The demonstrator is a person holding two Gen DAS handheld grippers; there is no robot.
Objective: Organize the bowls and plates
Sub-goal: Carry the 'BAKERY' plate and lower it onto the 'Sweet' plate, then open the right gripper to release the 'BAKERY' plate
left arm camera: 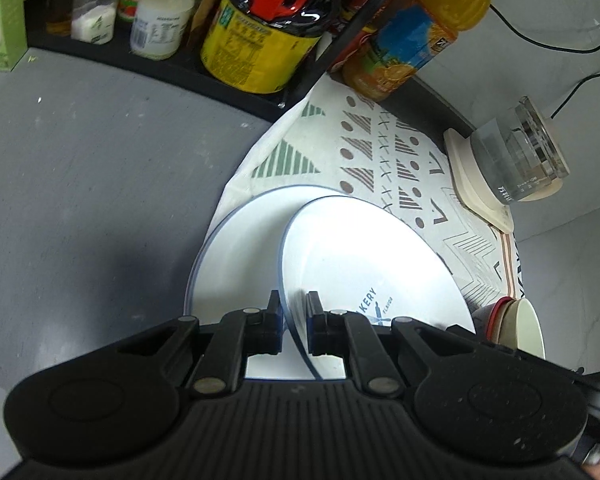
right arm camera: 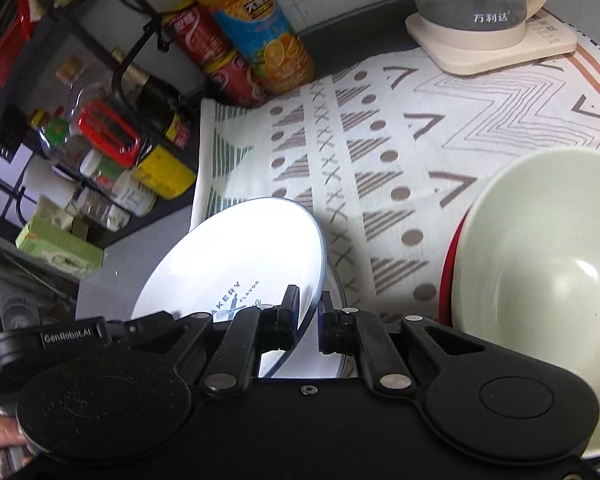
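Note:
A white plate with a blue rim and "BAKERY" print (left arm camera: 360,256) is tilted up above a second white blue-rimmed plate (left arm camera: 236,256) lying on the patterned cloth. My left gripper (left arm camera: 293,312) is shut on the printed plate's near rim. My right gripper (right arm camera: 309,312) is shut on the same plate's (right arm camera: 236,256) opposite rim, with the lower plate (right arm camera: 320,356) showing beneath. A pale green bowl (right arm camera: 540,264) nested in a red bowl (right arm camera: 446,280) sits at the right; it also shows in the left wrist view (left arm camera: 528,328).
A patterned cloth (right arm camera: 420,140) covers the counter. A glass kettle on its cream base (right arm camera: 488,36) stands at the back right. A black rack with bottles and jars (left arm camera: 252,40), an orange juice bottle (right arm camera: 260,40) and red cans (right arm camera: 220,64) line the back. Grey counter (left arm camera: 80,180) lies left.

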